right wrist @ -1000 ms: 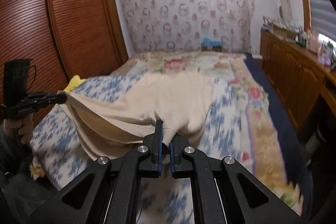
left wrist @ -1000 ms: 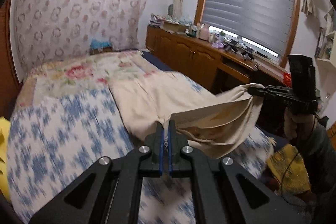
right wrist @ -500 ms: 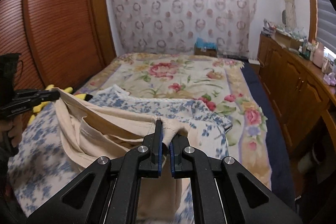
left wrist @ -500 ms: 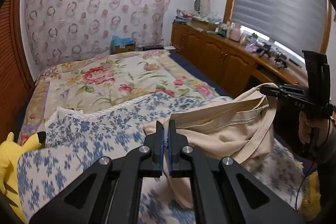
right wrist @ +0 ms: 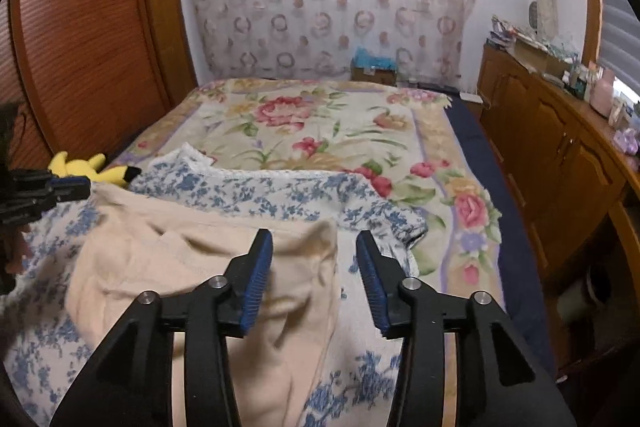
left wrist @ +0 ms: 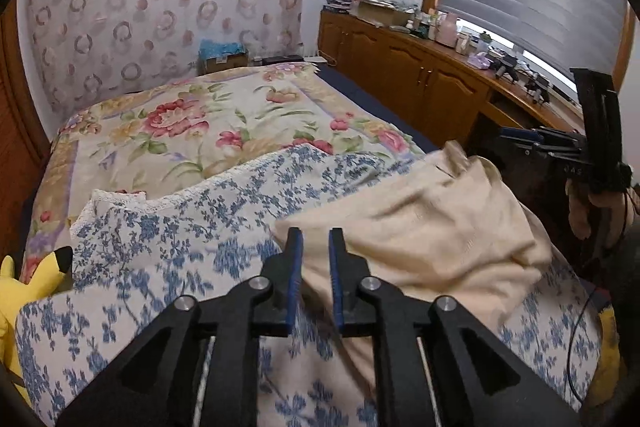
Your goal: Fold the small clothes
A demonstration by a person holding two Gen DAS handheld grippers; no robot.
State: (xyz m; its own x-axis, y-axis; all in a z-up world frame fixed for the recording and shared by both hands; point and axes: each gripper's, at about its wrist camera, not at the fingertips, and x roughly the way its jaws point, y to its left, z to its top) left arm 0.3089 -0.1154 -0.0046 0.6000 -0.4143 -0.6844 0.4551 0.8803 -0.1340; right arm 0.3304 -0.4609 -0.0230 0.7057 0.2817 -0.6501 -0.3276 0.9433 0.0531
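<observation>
Lying in a loose, rumpled heap on the blue-flowered sheet (right wrist: 256,195) near the foot of the bed (right wrist: 320,119), the cream garment (right wrist: 192,267) is held by neither tool. The left claw (left wrist: 312,247) hangs just above the garment's near edge with a narrow gap between its blue pads and nothing in it. The right claw (right wrist: 314,251) stands wide apart over the cloth's other side, also empty.

The fold looks only roughly laid: one corner stands up in a peak by the bed's edge in the left wrist view, and the upper layer bulges instead of lying flat. If the next pinch takes only the top layer, the bundle will likely drag open rather than fold. A pinch set too deep could catch the sheet beneath and pull it along. The part nearest the mattress edge could slide off toward the floor if tugged that way. A yellow plush toy (right wrist: 90,169) sits well apart and poses no hindrance.
</observation>
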